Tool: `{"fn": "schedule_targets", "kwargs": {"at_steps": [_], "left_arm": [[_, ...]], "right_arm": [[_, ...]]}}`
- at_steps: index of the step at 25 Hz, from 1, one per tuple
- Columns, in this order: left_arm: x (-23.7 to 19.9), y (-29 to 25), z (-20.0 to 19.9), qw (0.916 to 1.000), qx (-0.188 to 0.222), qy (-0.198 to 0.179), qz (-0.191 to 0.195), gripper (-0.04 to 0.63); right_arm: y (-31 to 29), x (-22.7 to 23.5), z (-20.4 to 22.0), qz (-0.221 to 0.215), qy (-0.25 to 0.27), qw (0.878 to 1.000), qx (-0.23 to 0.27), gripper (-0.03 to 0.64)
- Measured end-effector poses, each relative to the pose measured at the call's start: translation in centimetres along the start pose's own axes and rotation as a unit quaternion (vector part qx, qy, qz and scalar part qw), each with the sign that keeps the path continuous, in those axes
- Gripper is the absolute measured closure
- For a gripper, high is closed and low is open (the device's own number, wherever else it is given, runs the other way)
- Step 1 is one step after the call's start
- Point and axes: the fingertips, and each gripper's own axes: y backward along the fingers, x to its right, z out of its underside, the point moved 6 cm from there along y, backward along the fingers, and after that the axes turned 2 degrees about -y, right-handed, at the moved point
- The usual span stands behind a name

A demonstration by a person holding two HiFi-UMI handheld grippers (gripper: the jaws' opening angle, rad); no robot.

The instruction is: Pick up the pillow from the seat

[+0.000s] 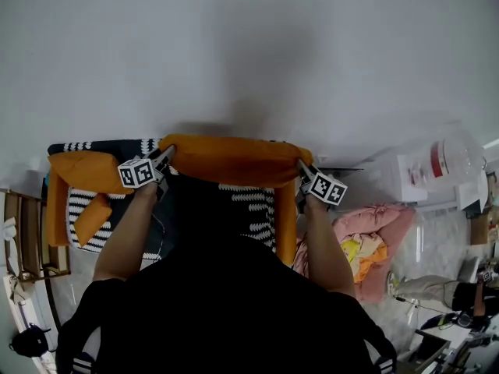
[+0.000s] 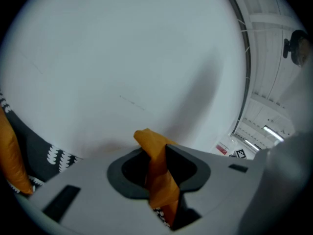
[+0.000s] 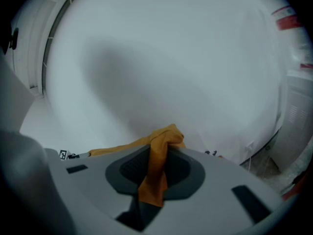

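Head view: you've got the pillow (image 1: 234, 160) up above the seat (image 1: 248, 209), L gripper (image 1: 161, 160) at its left corner, R gripper (image 1: 301, 170) at its right. L gripper view: jaws pinch orange fabric. R gripper view: jaws clamped on a fabric fold.

A: What kind of place?
B: Home, lived-in room. Seat (image 1: 248, 209) with black-and-white patterned cover against a plain white wall (image 1: 249, 53), pink cloth heap (image 1: 373, 224) on the floor (image 1: 425, 244), big water bottle (image 1: 448, 158) on a white unit (image 1: 409, 179).
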Motion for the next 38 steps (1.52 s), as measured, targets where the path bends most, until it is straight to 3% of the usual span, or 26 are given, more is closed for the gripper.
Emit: {"fn": "schedule_targets", "kwargs": {"at_steps": [10, 21, 38], "left_arm": [[3.1, 3.5, -2.9, 0.9993, 0.029, -0.011, 0.019, 0.491], [5.7, 5.4, -4.6, 0.9976, 0.054, -0.015, 0.04, 0.497], [6.8, 6.5, -3.9, 0.9976, 0.049, -0.023, 0.043, 0.499]], "right_arm": [[3.3, -3.3, -2.0, -0.034, 0.022, 0.999, 0.031, 0.552], [6.3, -5.0, -3.0, -0.044, 0.042, 0.997, 0.045, 0.554], [8.3, -5.4, -2.8, -0.048, 0.04, 0.997, 0.051, 0.555]]}}
